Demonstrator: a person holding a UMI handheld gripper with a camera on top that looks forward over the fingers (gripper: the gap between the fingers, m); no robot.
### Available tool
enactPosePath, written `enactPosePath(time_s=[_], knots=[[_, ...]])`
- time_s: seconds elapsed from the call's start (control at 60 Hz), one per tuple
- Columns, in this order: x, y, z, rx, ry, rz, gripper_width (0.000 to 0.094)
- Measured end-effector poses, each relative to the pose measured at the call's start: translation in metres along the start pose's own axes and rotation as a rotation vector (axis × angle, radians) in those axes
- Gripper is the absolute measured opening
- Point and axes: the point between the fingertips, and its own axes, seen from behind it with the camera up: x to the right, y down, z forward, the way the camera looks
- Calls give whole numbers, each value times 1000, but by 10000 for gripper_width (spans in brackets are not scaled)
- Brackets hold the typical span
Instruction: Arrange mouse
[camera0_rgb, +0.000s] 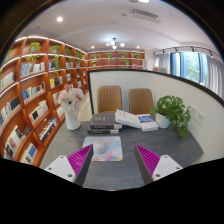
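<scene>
A white mouse (100, 149) lies on the left part of a pale patterned mouse mat (105, 149) on the grey table (118, 172). My gripper (114, 159) is held above the table's near side, with the mat just ahead of the fingers. The fingers are wide apart, with magenta pads (80, 157) at left and right, and nothing is between them. The mouse is ahead of the left finger, apart from it.
A stack of books (104, 123) and a white box (137, 121) lie beyond the mat. A white vase (72, 118) stands at the left, a green plant (176, 110) at the right. Two chairs (125, 99) stand behind the table, bookshelves (30, 90) along the left wall.
</scene>
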Motion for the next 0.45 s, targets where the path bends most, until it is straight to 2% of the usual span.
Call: enactPosePath(time_s=[0.45], knots=[[13,1,-28,33,11,22,827]])
